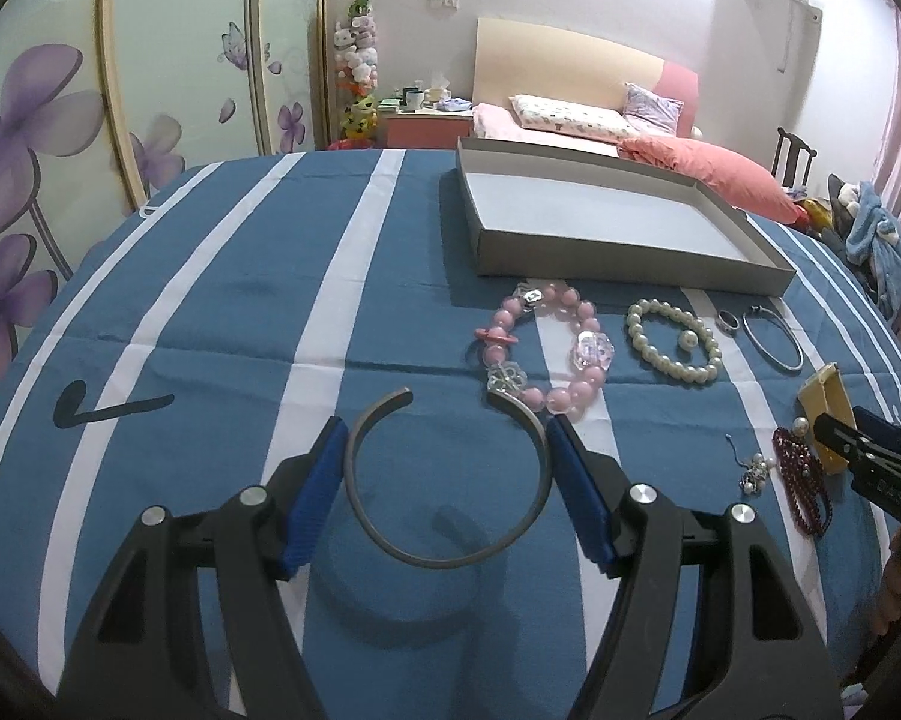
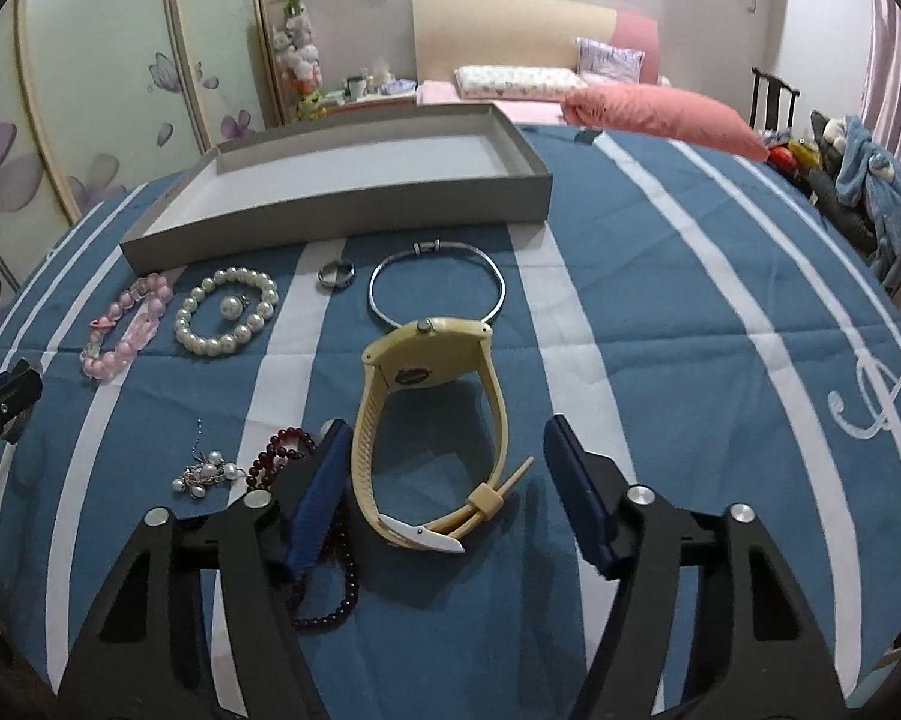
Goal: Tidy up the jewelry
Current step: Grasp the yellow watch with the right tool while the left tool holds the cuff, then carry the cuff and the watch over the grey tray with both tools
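Note:
My left gripper is shut on an open grey bangle. It holds the bangle just above the striped blue cloth, with a shadow beneath. My right gripper is open around a cream watch standing on its side. The left pad is against the strap and the right pad is apart from it. On the cloth lie a pink bead bracelet, a pearl bracelet, a ring, a silver bangle, a dark red bead bracelet and a pearl charm.
A shallow grey box with nothing in it sits beyond the jewelry, also the box in the right wrist view. The right gripper shows at the left wrist view's right edge. A bed and wardrobe stand behind.

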A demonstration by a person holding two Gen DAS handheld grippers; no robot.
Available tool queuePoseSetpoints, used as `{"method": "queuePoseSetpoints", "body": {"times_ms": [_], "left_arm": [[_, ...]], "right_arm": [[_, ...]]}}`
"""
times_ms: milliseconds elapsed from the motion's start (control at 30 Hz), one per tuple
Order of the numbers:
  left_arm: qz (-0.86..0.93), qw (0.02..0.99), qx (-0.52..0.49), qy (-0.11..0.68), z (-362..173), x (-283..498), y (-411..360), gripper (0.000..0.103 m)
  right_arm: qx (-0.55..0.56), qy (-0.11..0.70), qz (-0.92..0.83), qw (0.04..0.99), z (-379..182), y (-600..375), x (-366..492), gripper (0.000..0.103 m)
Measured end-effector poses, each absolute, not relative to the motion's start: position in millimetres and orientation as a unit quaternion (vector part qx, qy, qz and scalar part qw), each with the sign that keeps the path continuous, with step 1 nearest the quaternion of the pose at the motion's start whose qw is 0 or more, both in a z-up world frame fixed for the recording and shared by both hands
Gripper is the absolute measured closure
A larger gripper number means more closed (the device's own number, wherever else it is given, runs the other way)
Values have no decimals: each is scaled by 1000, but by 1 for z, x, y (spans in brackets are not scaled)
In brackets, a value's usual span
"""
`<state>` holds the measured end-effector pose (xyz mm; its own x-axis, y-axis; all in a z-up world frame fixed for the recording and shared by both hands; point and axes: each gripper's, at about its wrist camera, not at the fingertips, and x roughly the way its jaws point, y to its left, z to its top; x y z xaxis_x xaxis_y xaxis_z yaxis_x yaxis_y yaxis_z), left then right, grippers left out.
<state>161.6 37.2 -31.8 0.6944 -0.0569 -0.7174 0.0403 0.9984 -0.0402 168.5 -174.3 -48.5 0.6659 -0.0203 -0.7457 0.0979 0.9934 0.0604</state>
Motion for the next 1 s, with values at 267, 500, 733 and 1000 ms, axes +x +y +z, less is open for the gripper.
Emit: {"method": "queuePoseSetpoints", "body": {"times_ms": [267,500,733,1000], "left_arm": [[-31,921,-8,388,-30,160,35,37],[-31,922,-7,387,-30,160,34,37],[-32,925,-8,378,-24,158,33,37],[-36,928,-4,371,-20,157,28,37]], "right_arm": [[43,413,-27,909,-48,-171,171,44],[53,414,-16,909,-46,-176,172,60],[62,400,-7,914,-42,-180,167,63],[39,416,-13,908,-46,-176,175,62]]}}
